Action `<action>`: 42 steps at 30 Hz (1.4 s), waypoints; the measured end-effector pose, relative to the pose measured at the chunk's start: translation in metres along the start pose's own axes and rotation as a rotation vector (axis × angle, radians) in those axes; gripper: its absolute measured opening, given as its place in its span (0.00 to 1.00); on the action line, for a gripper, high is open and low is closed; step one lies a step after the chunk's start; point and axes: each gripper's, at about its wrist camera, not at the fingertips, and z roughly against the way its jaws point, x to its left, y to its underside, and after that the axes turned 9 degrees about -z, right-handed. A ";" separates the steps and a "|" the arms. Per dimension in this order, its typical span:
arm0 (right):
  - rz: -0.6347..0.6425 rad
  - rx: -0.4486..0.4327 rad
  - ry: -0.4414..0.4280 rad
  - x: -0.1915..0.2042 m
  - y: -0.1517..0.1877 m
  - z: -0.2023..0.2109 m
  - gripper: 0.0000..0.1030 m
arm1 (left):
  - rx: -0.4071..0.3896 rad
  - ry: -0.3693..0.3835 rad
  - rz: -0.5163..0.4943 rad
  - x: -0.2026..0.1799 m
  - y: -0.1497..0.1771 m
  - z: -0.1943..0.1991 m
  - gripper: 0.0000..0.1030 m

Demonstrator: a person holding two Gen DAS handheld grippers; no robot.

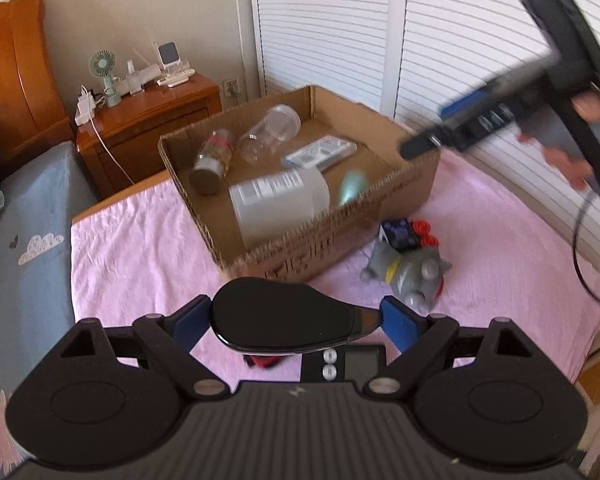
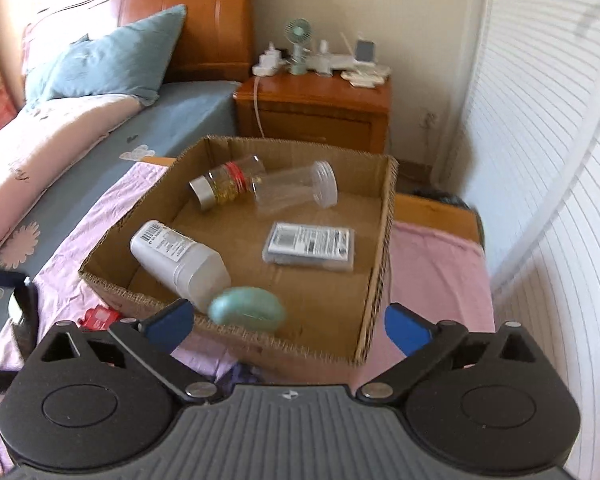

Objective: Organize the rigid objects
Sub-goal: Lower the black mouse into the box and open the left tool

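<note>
Right, left gripper (image 1: 290, 322) is clamping a glossy black teardrop-shaped plastic device (image 1: 278, 320) between its jaws, at 6 o'clock from the open cardboard box (image 1: 332, 236). It's looking rigid and slick, so gripping the broad flanks. Right gripper (image 2: 288, 326) is hanging wide, empty.

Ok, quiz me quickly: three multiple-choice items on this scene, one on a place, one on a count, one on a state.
1. Where is the teal oval object?
A. on the nightstand
B. inside the cardboard box, at its near wall
C. on the pillow

2. How many things lie in the box?
A. two
B. five
C. nine

3. What is the left gripper doing?
A. holding a black oval object
B. hanging empty
C. holding the grey toy

Answers: 1 B, it lies by the near wall. 2 B, two jars, white bottle, flat pack, teal oval. 3 A, the black object sits between its blue pads.
</note>
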 end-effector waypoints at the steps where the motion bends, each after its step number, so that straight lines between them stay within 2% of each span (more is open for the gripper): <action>1: -0.014 0.012 0.009 0.000 0.004 0.003 1.00 | -0.004 -0.001 0.003 0.001 -0.004 0.000 0.87; 5: -0.061 0.043 0.051 -0.001 0.024 0.013 1.00 | -0.014 -0.009 0.010 0.004 -0.020 -0.003 0.87; 10: -0.082 0.017 0.100 0.003 0.054 0.028 1.00 | -0.034 -0.020 0.016 0.009 -0.047 -0.011 0.87; 21: -0.146 -0.014 0.087 0.008 0.087 0.042 1.00 | 0.018 -0.057 0.022 0.019 -0.110 -0.075 0.87; 29: -0.165 0.010 0.088 -0.002 0.094 0.034 1.00 | 0.082 -0.074 0.098 0.032 -0.116 -0.121 0.89; 34: -0.173 0.014 0.079 -0.004 0.094 0.032 1.00 | 0.088 -0.082 0.149 0.038 -0.113 -0.116 0.93; 42: -0.185 -0.012 0.068 -0.003 0.095 0.045 1.00 | 0.048 -0.124 0.129 0.027 -0.104 -0.071 0.93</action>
